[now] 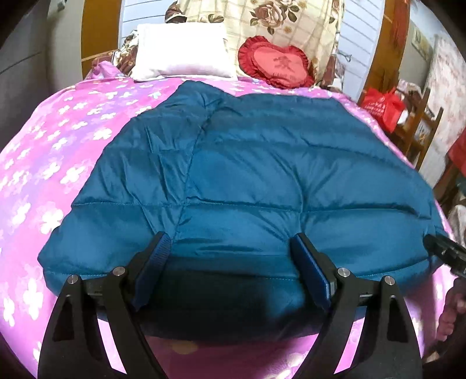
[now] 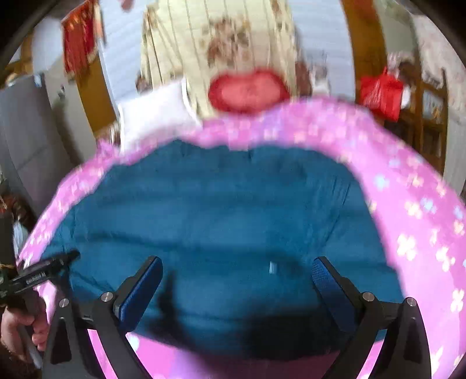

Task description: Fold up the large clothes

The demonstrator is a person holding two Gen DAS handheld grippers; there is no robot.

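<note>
A teal quilted puffer jacket (image 1: 247, 180) lies folded flat on a pink flowered bedspread (image 1: 58, 151). My left gripper (image 1: 230, 245) is open and empty, its blue-padded fingers hovering over the jacket's near hem. My right gripper (image 2: 237, 265) is open and empty too, above the near part of the jacket (image 2: 218, 210); that view is blurred. The right gripper's tip shows at the right edge of the left wrist view (image 1: 445, 250), and the left gripper shows at the left edge of the right wrist view (image 2: 43, 271).
A white pillow (image 1: 182, 49) and a red heart-shaped cushion (image 1: 276, 65) lie at the head of the bed against a floral quilt (image 1: 276, 20). A red bag (image 1: 384, 108) sits on wooden furniture to the right. The bedspread (image 2: 407, 204) surrounds the jacket.
</note>
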